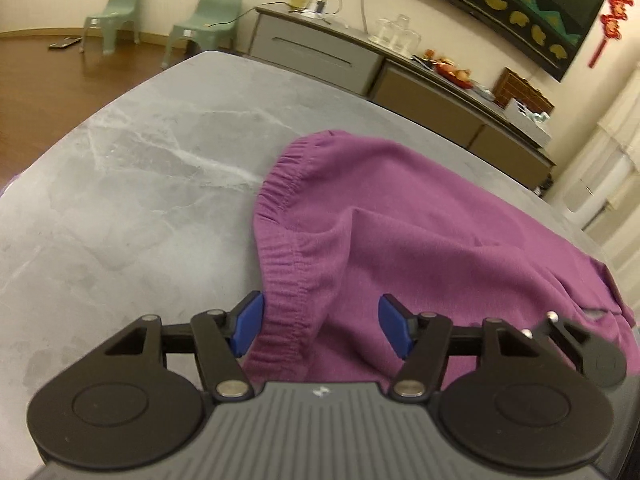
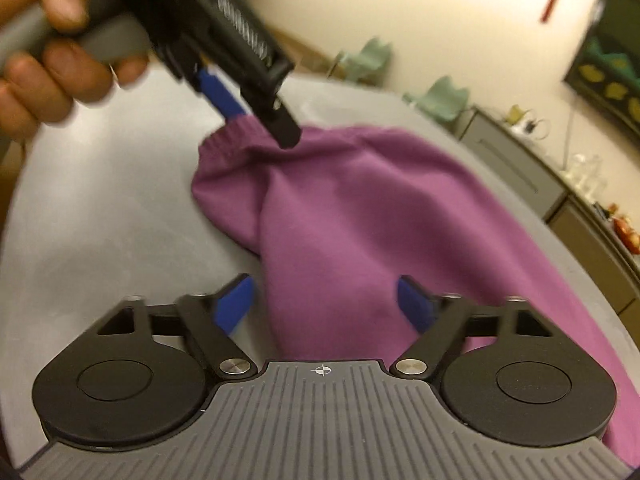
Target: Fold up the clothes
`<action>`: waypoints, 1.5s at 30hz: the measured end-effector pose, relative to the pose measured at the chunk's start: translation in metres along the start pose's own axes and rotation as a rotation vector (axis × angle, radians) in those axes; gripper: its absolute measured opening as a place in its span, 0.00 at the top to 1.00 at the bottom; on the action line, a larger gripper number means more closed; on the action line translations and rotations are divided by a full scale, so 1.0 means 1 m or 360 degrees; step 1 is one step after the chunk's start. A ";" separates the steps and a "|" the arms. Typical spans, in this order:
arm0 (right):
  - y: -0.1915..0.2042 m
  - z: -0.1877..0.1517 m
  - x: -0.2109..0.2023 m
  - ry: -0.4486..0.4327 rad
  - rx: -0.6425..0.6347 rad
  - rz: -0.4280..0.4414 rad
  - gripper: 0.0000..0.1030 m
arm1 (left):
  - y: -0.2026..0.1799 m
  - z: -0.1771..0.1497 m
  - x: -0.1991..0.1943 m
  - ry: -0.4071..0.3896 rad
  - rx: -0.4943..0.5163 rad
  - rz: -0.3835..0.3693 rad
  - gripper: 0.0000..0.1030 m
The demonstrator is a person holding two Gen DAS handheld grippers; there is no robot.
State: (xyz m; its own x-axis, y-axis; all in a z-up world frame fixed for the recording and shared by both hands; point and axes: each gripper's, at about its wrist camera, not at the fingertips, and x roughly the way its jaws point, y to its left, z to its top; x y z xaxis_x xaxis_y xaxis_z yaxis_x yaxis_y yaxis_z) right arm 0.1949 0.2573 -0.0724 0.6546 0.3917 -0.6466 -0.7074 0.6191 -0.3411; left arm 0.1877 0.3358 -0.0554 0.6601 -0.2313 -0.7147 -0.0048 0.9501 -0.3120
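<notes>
**Purple garment on grey table, both grippers released**

Garment: purple knit garment with a gathered elastic hem [image 1: 420, 216], spread across a grey marble-pattern tabletop [image 1: 132, 168]. Elastic hem bunched and curved along the near-left edge in the left wrist view; one raised fold running from the hem toward the centre of the fabric. Far side of the cloth reaching close to the table's right edge.

Left gripper [image 1: 320, 326]: black linkage with blue pads, jaws spread wide, nothing clamped. Left blue pad [image 1: 249, 328] touching the outer edge of the elastic hem; right blue pad [image 1: 394, 326] over the fabric. Hem section lying between the two pads. In the right wrist view, same tool [image 2: 256, 108] seen from the side, tilted down onto the gathered hem, held by a hand [image 2: 52, 52] wrapped round its grey handle. Contact of the black finger tip with the cloth: apparent, blurred.

Right gripper [image 2: 326, 304]: black linkage with blue pads, jaws spread wide, nothing clamped. Left pad above bare tabletop just beside the cloth edge; right pad over purple fabric. Cloth edge lying between the pads.

Background: two pale green plastic chairs [image 1: 204, 20] on brown wooden floor; long grey sideboard [image 1: 320, 56] along the wall, carrying clear glass jars [image 1: 394, 32].
</notes>
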 end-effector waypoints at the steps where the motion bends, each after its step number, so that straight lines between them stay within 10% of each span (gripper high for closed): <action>1: 0.000 0.004 0.004 0.0029 -0.0008 -0.0017 0.72 | 0.002 -0.001 -0.001 -0.0009 0.0006 -0.0014 0.40; 2: -0.006 0.007 0.005 0.0084 -0.0019 -0.0057 0.96 | 0.006 0.000 -0.003 -0.0024 -0.0010 -0.0040 0.40; 9: -0.052 -0.023 -0.099 0.0071 0.0216 0.0019 0.97 | 0.033 0.009 -0.004 -0.0103 -0.0133 -0.0188 0.36; 14: -0.030 -0.077 -0.109 0.0251 0.0067 0.0093 0.64 | 0.019 0.028 0.037 -0.0015 -0.0070 -0.0125 0.36; 18: -0.077 -0.083 -0.136 0.0110 0.0412 0.0061 0.42 | -0.001 0.055 0.062 -0.0067 0.0040 -0.0024 0.39; 20: -0.105 -0.085 -0.145 0.0065 0.0517 -0.0024 0.32 | -0.011 0.068 0.075 -0.0093 0.0095 0.0027 0.77; 21: -0.120 -0.087 -0.143 0.0079 0.0535 -0.0088 0.26 | -0.016 0.074 0.081 -0.0106 0.0122 0.0053 0.76; 24: -0.161 -0.104 -0.145 0.0149 0.0603 -0.0287 0.25 | -0.030 0.095 0.100 -0.0148 0.0199 0.0130 0.78; 26: -0.186 -0.126 -0.152 0.0220 0.0668 -0.0425 0.25 | 0.001 0.126 0.083 -0.0351 -0.0134 0.0229 0.77; 29: -0.209 -0.170 -0.185 0.0292 0.0825 -0.0563 0.25 | 0.015 0.140 0.079 -0.0322 -0.0231 0.0243 0.72; 33: -0.227 -0.236 -0.247 0.0420 0.1003 -0.0783 0.19 | 0.008 0.127 0.057 -0.0309 -0.0129 0.0298 0.61; 37: -0.260 -0.304 -0.300 0.0401 0.1635 -0.0975 0.17 | -0.003 0.090 0.011 -0.0287 0.0099 0.0272 0.57; 45: -0.277 -0.365 -0.322 0.0219 0.2339 -0.0878 0.24 | -0.015 0.013 -0.038 -0.0125 0.0259 0.0204 0.50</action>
State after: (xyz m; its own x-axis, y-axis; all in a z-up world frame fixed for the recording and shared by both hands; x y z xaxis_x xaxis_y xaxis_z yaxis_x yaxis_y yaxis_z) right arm 0.0829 -0.2894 -0.0188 0.6478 -0.1084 -0.7541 0.5216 0.7846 0.3353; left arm 0.1724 0.3332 -0.0155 0.7183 -0.0958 -0.6891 0.0250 0.9934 -0.1121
